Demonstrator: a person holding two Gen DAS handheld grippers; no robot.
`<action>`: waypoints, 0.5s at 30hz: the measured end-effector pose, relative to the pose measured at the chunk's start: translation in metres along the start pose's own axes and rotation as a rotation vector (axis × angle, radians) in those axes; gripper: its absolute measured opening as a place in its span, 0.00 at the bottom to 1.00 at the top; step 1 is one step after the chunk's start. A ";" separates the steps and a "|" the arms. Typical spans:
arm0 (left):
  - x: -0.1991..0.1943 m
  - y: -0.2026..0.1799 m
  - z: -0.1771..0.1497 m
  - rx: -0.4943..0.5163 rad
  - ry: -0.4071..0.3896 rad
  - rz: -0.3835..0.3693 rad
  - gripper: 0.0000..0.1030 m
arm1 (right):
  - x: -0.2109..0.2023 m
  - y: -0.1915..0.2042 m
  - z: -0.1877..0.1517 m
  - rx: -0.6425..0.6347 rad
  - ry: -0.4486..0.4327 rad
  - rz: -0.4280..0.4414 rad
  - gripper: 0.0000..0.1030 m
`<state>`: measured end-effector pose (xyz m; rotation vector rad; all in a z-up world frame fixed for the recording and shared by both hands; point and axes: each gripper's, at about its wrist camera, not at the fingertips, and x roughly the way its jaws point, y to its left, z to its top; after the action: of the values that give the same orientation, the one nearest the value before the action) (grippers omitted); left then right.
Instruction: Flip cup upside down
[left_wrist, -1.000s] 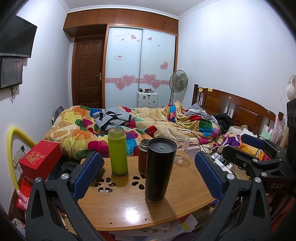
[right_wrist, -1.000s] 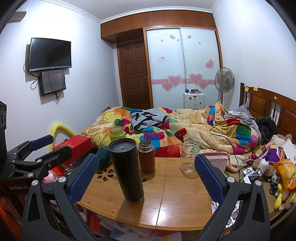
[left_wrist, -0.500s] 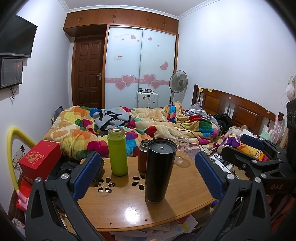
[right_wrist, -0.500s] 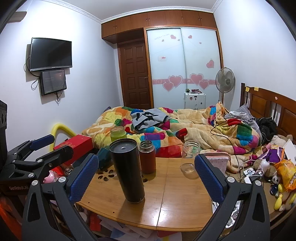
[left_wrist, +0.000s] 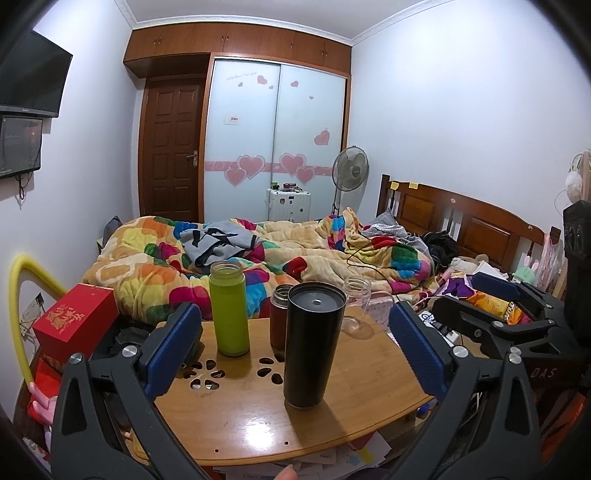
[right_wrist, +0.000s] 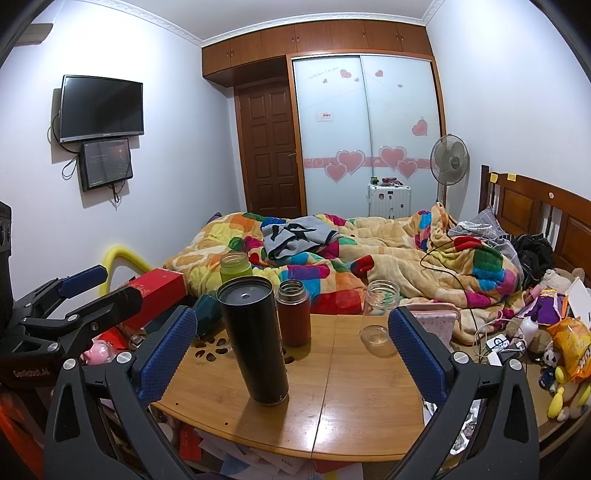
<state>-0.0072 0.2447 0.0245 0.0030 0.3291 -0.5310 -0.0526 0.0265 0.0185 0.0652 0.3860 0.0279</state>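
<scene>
Both grippers spread wide, nothing between the pads. Left gripper (left_wrist: 294, 345) and right gripper (right_wrist: 291, 349) both hang at the near edge of the wooden table (left_wrist: 354, 402), clear of everything on it.

Landmark = black tumbler (left_wrist: 312, 343), the tall dark cup standing upright on the table, lid on top, base down. Not flipped. In the left wrist view it sits roughly centred between the blue pads; in the right wrist view the same tumbler (right_wrist: 255, 339) is left of centre, nearer the left pad. No contact with either gripper.

Relative to the tumbler:
- brown bottle (left_wrist: 279, 317) just behind it, partly hidden by it in the left view; separate and upright in the right view (right_wrist: 293, 314).
- green bottle (left_wrist: 229, 308) behind and to the left, upright, open mouth.
- clear glass jar (right_wrist: 380, 312) behind and to the right, upright, near the table's far edge, apart from the tumbler.
- flower-shaped cutouts (left_wrist: 207, 371) in the tabletop to its left.
- red box (left_wrist: 75, 319) further left, off the table.
- colourful quilt (left_wrist: 295, 254) on the bed beyond it.
- papers (right_wrist: 258, 461) under the near table edge.

Right wrist view also catches the left gripper from the side at far left; left wrist view catches the right one at far right.
</scene>
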 end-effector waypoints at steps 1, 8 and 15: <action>0.000 0.000 0.000 0.000 0.003 -0.001 1.00 | 0.000 0.000 0.000 0.000 0.000 0.000 1.00; 0.001 0.000 -0.002 -0.007 0.014 -0.004 1.00 | 0.000 0.000 0.000 0.001 0.001 0.001 1.00; -0.001 0.002 -0.003 -0.018 0.008 0.002 1.00 | 0.000 0.000 -0.001 0.001 0.003 0.001 1.00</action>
<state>-0.0079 0.2468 0.0214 -0.0116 0.3416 -0.5260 -0.0532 0.0266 0.0179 0.0665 0.3889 0.0287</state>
